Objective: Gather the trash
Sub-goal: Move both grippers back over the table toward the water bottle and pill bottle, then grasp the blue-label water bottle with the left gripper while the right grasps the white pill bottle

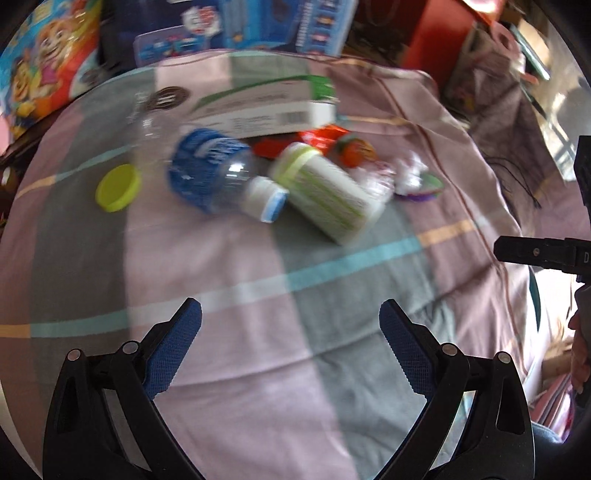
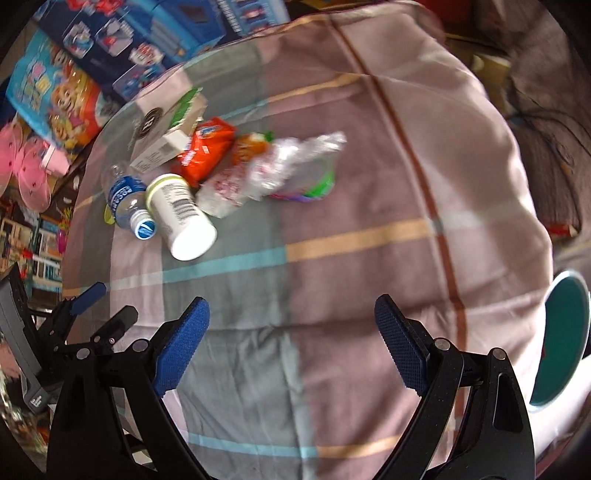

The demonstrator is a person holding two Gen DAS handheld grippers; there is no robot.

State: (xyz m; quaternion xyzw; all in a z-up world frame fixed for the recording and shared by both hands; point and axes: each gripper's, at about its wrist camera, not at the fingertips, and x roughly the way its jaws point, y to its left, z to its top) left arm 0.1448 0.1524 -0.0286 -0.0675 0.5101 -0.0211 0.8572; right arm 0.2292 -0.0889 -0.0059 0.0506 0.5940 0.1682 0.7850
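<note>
A heap of trash lies on a checked cloth (image 1: 258,332) over a round table. It holds a small water bottle with a blue label (image 1: 210,173) (image 2: 127,199), a white tub with green print (image 1: 328,192) (image 2: 181,218), a white and green carton (image 1: 258,107) (image 2: 166,129), an orange packet (image 2: 207,151), crumpled clear plastic (image 2: 280,166) and a yellow-green lid (image 1: 118,187). My left gripper (image 1: 290,325) is open and empty, well short of the heap. My right gripper (image 2: 291,317) is open too, with only cloth between its blue pads (image 2: 181,347).
Colourful toy boxes (image 1: 258,22) (image 2: 110,44) stand behind the table. A white bin with a teal inside (image 2: 565,332) stands at the right of the right wrist view. The left gripper's fingers (image 2: 88,295) show at that view's left edge. A grey cloth (image 1: 498,110) lies at the back right.
</note>
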